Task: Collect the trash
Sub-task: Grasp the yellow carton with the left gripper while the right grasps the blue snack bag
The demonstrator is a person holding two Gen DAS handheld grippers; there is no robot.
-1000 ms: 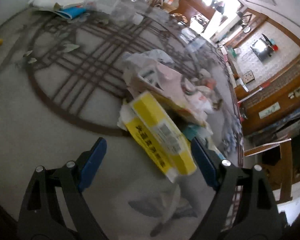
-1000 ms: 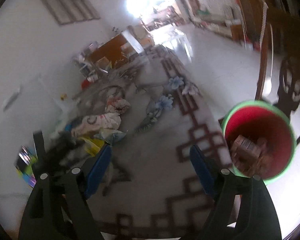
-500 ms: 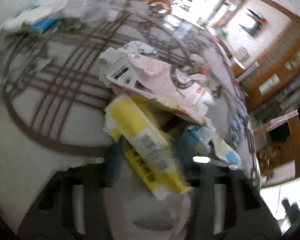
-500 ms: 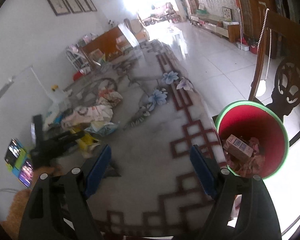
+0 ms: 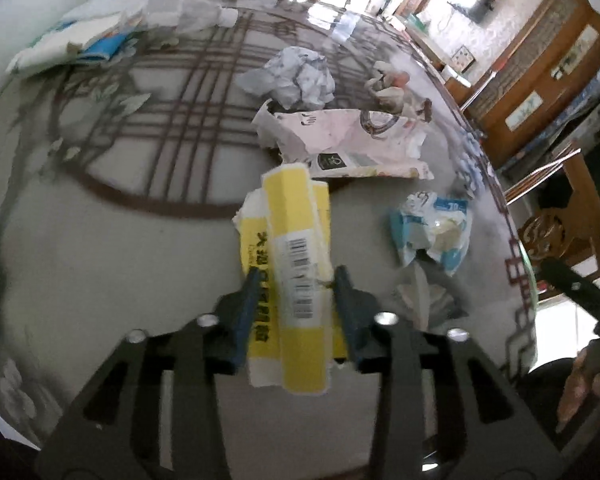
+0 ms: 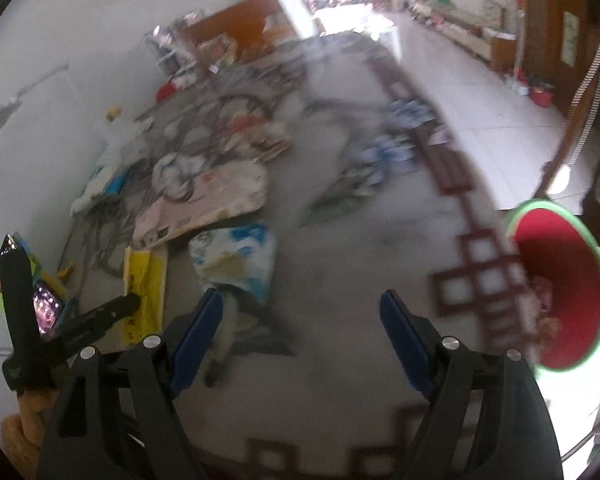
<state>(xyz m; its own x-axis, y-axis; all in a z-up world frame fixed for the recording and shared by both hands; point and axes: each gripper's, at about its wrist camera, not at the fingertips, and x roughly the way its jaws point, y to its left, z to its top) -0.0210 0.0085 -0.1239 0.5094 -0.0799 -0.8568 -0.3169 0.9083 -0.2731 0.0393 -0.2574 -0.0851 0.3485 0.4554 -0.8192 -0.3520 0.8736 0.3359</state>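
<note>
The left gripper (image 5: 294, 292) clamps a flattened yellow carton (image 5: 296, 264), its blue pads (image 5: 247, 304) pressing the carton's two long edges. Its jaws have just been opening a little after closing hard, yet the carton sits pinched between them. The carton's long axis runs along the gripper's line: its near end overhangs toward the camera and its far end points away toward the pink paper bag (image 5: 348, 144) on the patterned rug (image 5: 100, 240). A crumpled white paper ball (image 5: 296, 76) lies beyond the bag, and a blue-and-white plastic wrapper (image 5: 432, 232) lies on the rug to the carton's right.

The right gripper (image 6: 302, 332) stands wide apart with nothing between its pads, above the rug. At the far right stands a red bin (image 6: 560, 280) with a green rim; that view is blurred, so its contents are hard to make out.
</note>
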